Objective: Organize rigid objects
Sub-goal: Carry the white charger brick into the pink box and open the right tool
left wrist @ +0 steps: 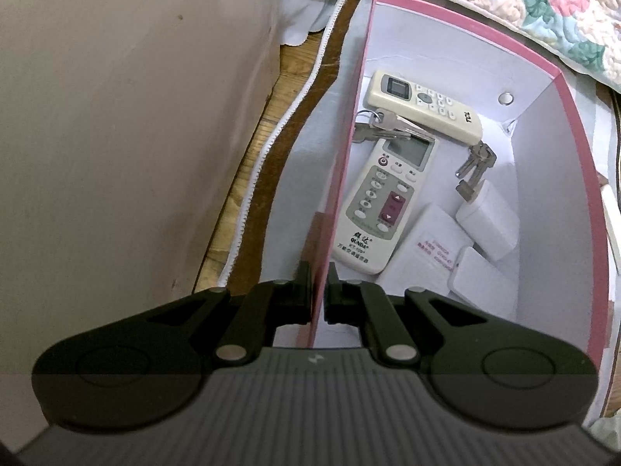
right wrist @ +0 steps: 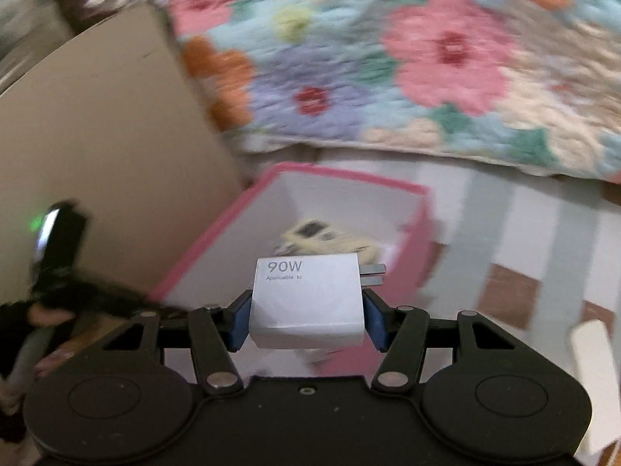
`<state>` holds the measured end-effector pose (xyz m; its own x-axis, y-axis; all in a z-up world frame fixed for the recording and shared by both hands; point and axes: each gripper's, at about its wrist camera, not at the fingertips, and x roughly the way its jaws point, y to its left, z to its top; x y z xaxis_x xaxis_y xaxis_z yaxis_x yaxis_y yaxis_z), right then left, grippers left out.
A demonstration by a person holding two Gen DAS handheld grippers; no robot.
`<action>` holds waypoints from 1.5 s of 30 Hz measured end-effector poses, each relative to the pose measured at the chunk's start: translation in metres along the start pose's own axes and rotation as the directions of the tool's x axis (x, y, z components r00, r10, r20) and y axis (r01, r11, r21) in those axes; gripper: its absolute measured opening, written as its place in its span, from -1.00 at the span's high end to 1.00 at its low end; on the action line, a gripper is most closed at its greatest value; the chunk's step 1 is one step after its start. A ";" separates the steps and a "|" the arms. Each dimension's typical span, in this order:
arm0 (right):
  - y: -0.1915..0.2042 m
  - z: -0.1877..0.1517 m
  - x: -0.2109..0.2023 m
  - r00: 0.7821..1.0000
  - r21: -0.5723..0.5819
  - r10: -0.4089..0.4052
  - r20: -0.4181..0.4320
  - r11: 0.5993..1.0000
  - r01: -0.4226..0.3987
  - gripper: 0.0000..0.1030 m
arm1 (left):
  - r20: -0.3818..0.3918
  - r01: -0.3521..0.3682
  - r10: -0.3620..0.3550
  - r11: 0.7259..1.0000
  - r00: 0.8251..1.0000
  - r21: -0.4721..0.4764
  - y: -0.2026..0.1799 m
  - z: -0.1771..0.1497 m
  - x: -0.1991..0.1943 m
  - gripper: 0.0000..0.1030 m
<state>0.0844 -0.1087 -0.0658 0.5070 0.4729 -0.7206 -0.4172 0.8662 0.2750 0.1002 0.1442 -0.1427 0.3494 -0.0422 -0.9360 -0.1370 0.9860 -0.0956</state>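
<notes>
Between right tongs: charger "90W" | box: remotes "TCL", "QUNDA"

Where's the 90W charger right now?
In the right wrist view, the 90W charger is clamped in the right gripper, prongs pointing right, held in front of the pink box, not yet inside.

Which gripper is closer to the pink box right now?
Left. The left gripper is clamped on the pink box's near wall. The right gripper holds the 90W charger just short of the box, not yet over it.
</notes>
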 end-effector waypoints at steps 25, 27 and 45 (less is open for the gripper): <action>0.047 -0.036 0.135 0.930 0.197 0.105 -0.353 0.980 -0.036 -0.23 | 0.009 0.014 -0.014 1.000 1.000 -0.001 0.002 -0.002 -0.004 0.90; 0.045 -0.035 0.136 0.931 0.230 0.120 -0.345 0.972 -0.040 -0.23 | 0.009 0.013 -0.013 1.000 1.000 -0.001 0.002 -0.001 -0.004 0.90; 0.034 -0.042 0.146 0.885 0.495 0.330 -0.330 0.858 -0.136 -0.33 | 0.017 0.019 -0.019 1.000 1.000 -0.006 0.003 0.000 -0.005 0.90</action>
<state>0.1129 -0.0168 -0.1884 0.0623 0.6511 -0.7565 -0.0537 0.7590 0.6489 0.0984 0.1476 -0.1381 0.3679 -0.0584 -0.9280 -0.1358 0.9840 -0.1157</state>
